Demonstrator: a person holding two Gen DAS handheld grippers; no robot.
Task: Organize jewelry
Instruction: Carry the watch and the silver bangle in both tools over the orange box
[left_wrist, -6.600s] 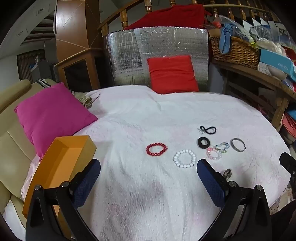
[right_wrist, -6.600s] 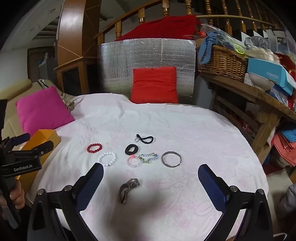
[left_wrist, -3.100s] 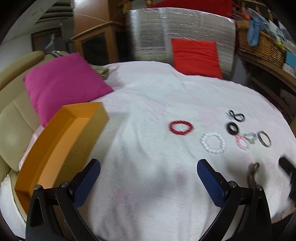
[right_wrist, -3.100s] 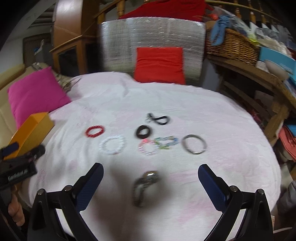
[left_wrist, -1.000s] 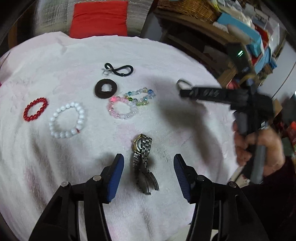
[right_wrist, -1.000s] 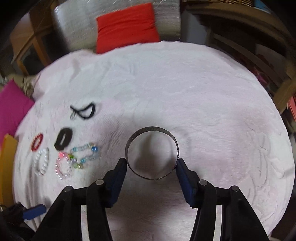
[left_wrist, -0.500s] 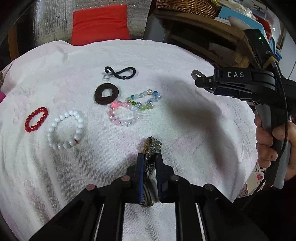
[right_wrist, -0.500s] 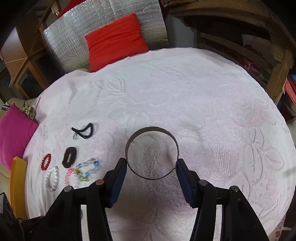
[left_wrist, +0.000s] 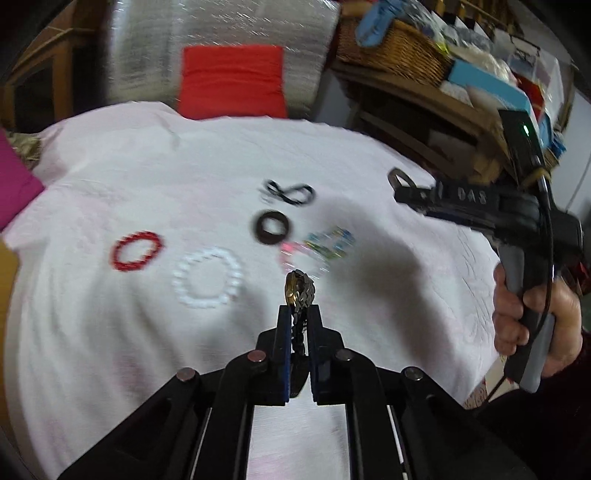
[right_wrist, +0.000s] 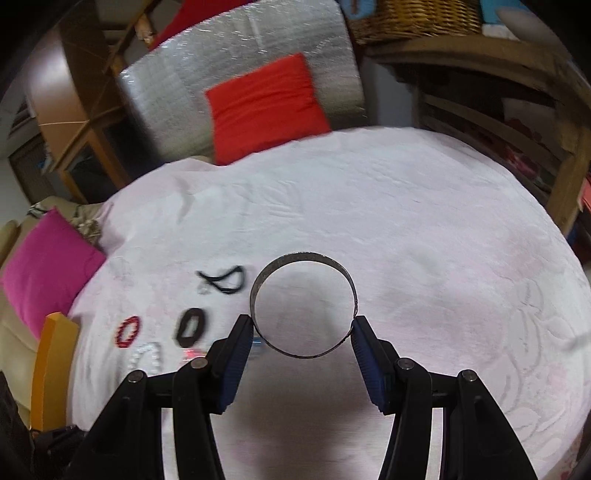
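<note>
Here we see the left gripper (left_wrist: 299, 314) with its fingers (left_wrist: 283, 332) pinched tight on a metal watch (left_wrist: 298, 291), lifted clear of the white-clothed surface (left_wrist: 110, 332). Our right gripper (right_wrist: 303, 328) has its fingers (right_wrist: 364, 343) set half apart, pressing both sides of a grey bangle (right_wrist: 303, 258), also held above the surface. A red bead bracelet (left_wrist: 136, 251), white bead bracelet (left_wrist: 207, 282) and black ring (left_wrist: 271, 227) lie on the cloth, with an orange box (right_wrist: 51, 362) at its left edge.

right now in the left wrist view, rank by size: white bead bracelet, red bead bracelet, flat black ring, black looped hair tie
1. White bead bracelet.
2. Red bead bracelet.
3. Black looped hair tie and flat black ring: look alike, the tie lies farther off, so unranked.
</note>
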